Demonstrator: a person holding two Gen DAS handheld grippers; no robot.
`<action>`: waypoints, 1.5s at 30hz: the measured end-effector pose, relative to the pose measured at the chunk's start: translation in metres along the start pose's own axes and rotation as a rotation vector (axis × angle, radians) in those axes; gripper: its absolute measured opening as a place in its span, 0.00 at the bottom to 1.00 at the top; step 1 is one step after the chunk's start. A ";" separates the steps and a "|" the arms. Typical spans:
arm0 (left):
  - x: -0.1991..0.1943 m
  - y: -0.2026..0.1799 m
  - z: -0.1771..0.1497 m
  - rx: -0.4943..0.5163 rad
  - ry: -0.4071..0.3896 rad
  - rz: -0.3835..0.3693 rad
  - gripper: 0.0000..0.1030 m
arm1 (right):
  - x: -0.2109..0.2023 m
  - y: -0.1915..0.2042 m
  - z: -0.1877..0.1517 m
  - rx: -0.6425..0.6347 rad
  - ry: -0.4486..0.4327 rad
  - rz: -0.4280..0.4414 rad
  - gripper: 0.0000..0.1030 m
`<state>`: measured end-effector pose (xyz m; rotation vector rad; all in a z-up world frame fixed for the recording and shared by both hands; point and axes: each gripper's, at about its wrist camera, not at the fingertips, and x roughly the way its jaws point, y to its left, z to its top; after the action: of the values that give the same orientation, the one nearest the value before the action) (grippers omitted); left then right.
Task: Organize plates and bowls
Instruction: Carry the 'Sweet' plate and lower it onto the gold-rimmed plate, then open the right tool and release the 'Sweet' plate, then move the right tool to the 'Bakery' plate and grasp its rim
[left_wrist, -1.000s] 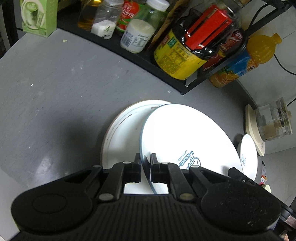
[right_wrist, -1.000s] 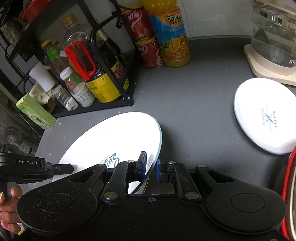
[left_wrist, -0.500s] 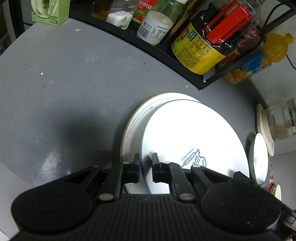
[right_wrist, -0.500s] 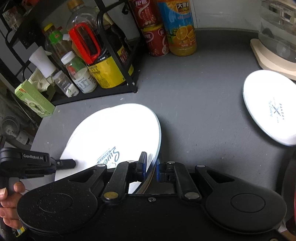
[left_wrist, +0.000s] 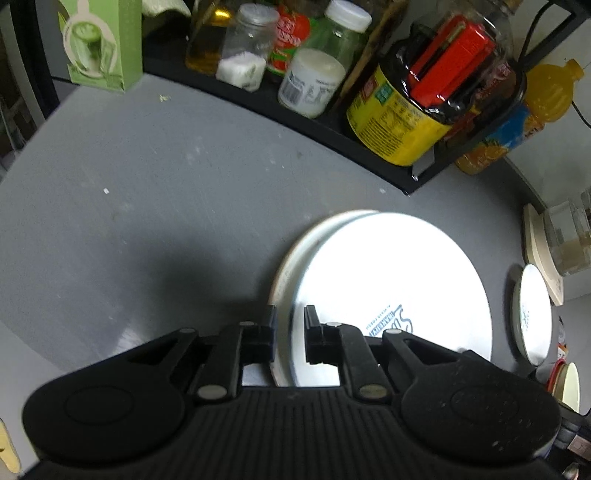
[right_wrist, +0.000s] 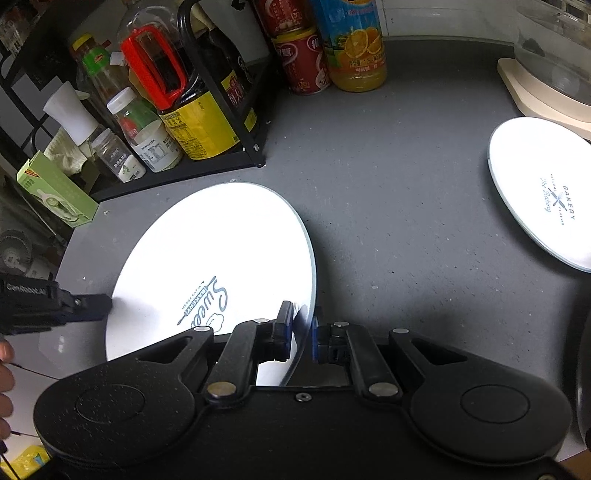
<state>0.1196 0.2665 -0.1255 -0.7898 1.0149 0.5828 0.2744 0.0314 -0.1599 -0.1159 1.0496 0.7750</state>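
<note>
Right wrist view, right gripper (right_wrist: 302, 334) clamping white plate (right_wrist: 207, 258) rim, left gripper (left_wrist: 290, 334) jaws opening around it

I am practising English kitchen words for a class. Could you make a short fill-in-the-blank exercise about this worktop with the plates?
1. The right tongs are shut on the large plate, whose colour is ____.
2. The smaller plate bears the printed word ____.
3. Beside the orange juice bottle stand two stacked red ____.
4. The carton beside the black rack is coloured ____.

Missing words: white; BAKERY; cans; green.
</note>
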 end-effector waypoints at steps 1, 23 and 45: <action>0.000 0.001 0.001 0.004 -0.002 0.012 0.14 | 0.002 0.001 0.000 -0.002 0.003 -0.002 0.10; -0.007 -0.023 0.011 0.063 -0.041 0.071 0.50 | -0.025 -0.013 0.017 0.058 -0.019 0.008 0.57; 0.008 -0.171 0.001 0.302 -0.007 -0.066 0.72 | -0.101 -0.102 0.036 0.161 -0.167 -0.117 0.90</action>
<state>0.2510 0.1660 -0.0804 -0.5515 1.0375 0.3643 0.3381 -0.0801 -0.0859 0.0247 0.9343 0.5816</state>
